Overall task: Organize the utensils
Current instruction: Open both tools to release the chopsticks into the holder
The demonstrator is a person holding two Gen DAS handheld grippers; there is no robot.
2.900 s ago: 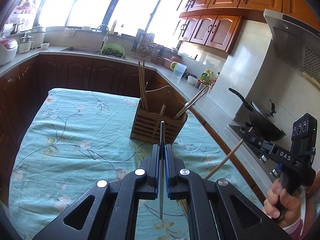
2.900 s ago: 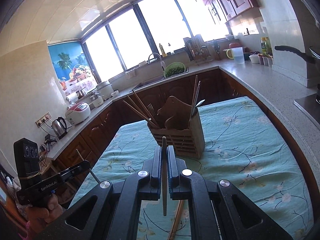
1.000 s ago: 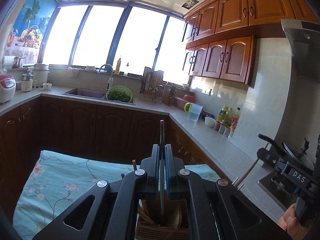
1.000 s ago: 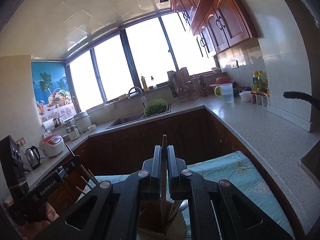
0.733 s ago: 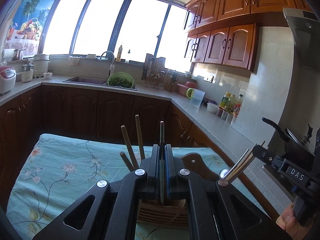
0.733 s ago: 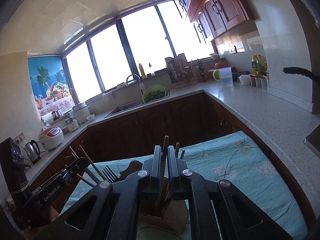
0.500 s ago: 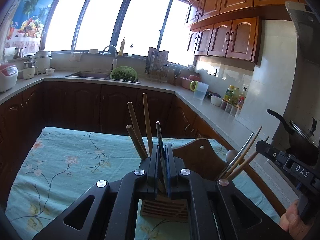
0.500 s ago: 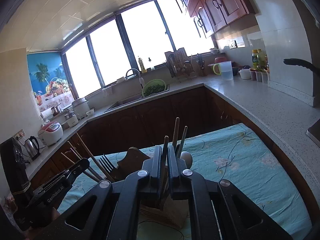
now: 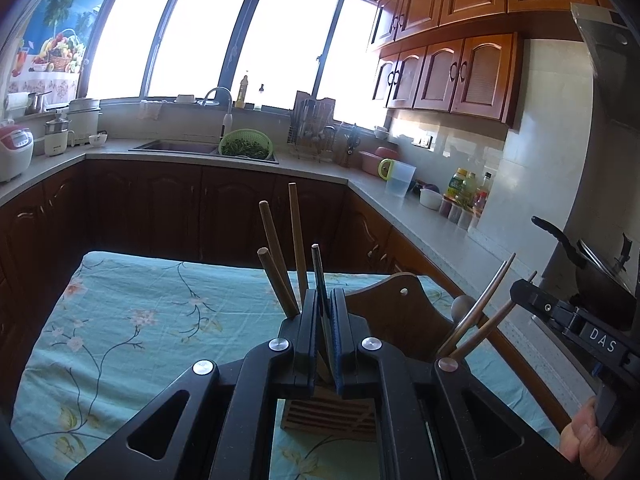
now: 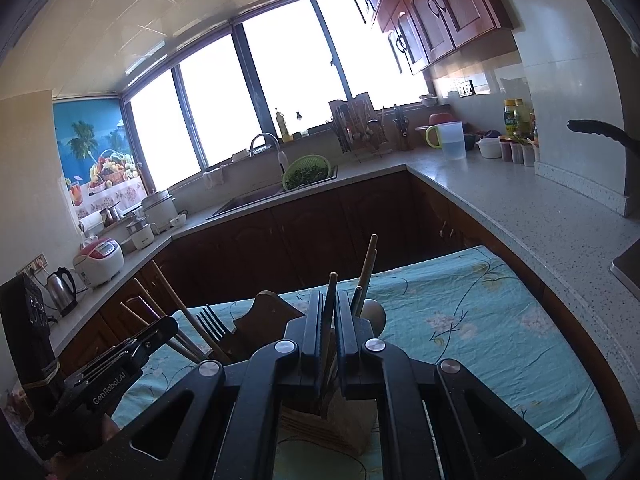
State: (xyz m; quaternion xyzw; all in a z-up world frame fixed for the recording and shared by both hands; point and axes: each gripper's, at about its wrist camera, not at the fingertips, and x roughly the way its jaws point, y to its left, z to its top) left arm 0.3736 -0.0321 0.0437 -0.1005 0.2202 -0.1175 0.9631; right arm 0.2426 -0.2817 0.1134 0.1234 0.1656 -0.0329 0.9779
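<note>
A wooden slatted utensil holder [image 9: 332,420] stands on the table with the teal floral cloth [image 9: 132,320]; it also shows in the right wrist view [image 10: 320,424]. Several chopsticks [image 9: 280,256], a fork [image 10: 212,322] and a spoon [image 10: 374,312] stand in it. My left gripper [image 9: 323,308] sits just above the holder with its jaws slightly parted around a dark chopstick [image 9: 318,272] that leans loose between them. My right gripper [image 10: 329,312] is above the holder too, jaws slightly parted around a brown chopstick [image 10: 331,292].
Kitchen counters run around the table, with a sink and green colander [image 9: 245,147], a measuring jug [image 9: 398,178], bottles [image 9: 466,184] and a wok [image 9: 600,276] on the stove at right. A rice cooker [image 10: 100,260] and kettle [image 10: 62,288] stand at left.
Both grippers came down over the holder and lowered their chopsticks into it. The jaws have eased apart and both chopsticks now lean loose between the pads.
</note>
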